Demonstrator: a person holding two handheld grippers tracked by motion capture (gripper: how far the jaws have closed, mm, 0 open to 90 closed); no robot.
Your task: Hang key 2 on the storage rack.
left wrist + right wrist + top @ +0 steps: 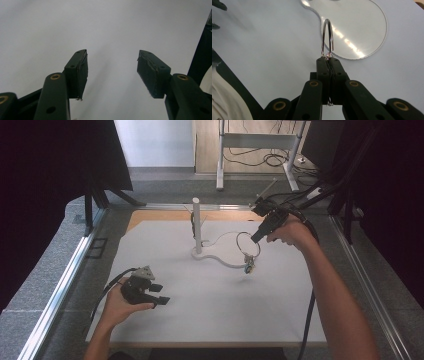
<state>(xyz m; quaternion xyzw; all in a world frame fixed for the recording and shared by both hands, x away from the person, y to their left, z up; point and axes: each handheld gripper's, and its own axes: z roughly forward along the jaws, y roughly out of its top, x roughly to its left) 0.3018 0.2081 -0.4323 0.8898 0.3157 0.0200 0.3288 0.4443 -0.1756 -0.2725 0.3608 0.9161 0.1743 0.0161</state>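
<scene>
Right tool (256,239) is clamped tight on a metal ring (248,245), holding it in the air above the white bench (210,315), just beside the curved clear base (220,259) of the white post (197,226); a small tag (248,267) hangs from the ring. Left tool (159,296) rests low near the bench's front-left, jaws spread apart with nothing between them

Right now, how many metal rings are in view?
1. The metal ring is clamped in the right gripper, lifted above the white stand's base. Small keys hang below it; none others visible.
</scene>
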